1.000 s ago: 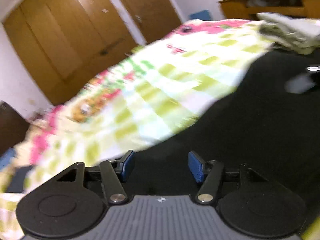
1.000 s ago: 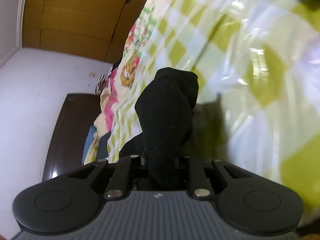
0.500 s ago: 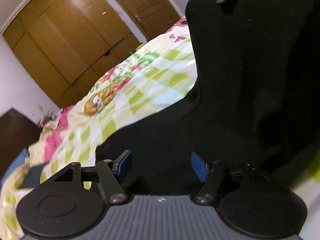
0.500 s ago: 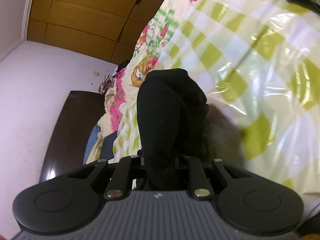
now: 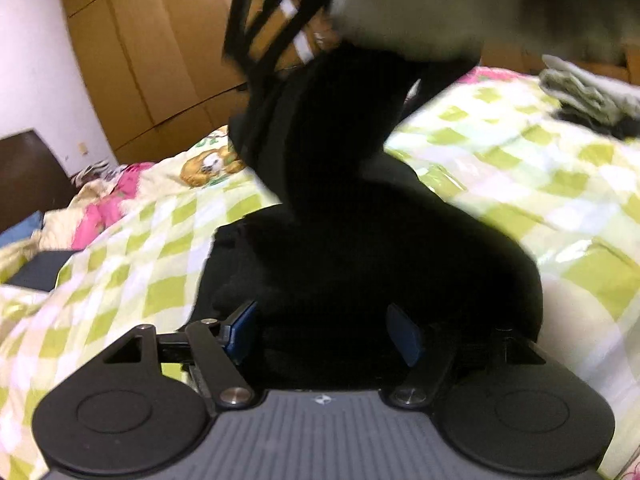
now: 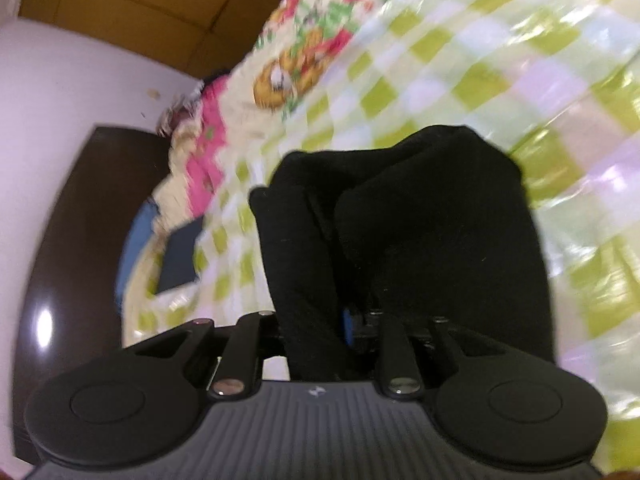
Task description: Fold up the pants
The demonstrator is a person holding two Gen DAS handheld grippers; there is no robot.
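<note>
The black pants (image 5: 360,248) lie on the checked bed and rise in a lifted fold toward the top of the left wrist view. My left gripper (image 5: 322,332) hovers low over them. Its jaws are opening, and the blue pads (image 5: 240,330) stand wide apart with black cloth between them, not pressed. My right gripper (image 5: 276,40) shows blurred up there, holding the raised fold. In the right wrist view the pants (image 6: 420,220) drape over my right gripper (image 6: 352,320) and hide most of its fingers. Its jaws are opening with the cloth still between them.
The green-and-white checked bedspread (image 5: 520,168) covers the bed. A pile of grey-green clothes (image 5: 592,96) sits at the far right. Wooden wardrobe doors (image 5: 140,60) stand behind, with a dark headboard (image 5: 28,168) at left. A dark blue item (image 6: 180,256) lies near the pillows.
The right gripper carried the pants' end up and across, so a raised fold now fills the left wrist view. The left gripper slid along the bed, its pads spreading wider.
</note>
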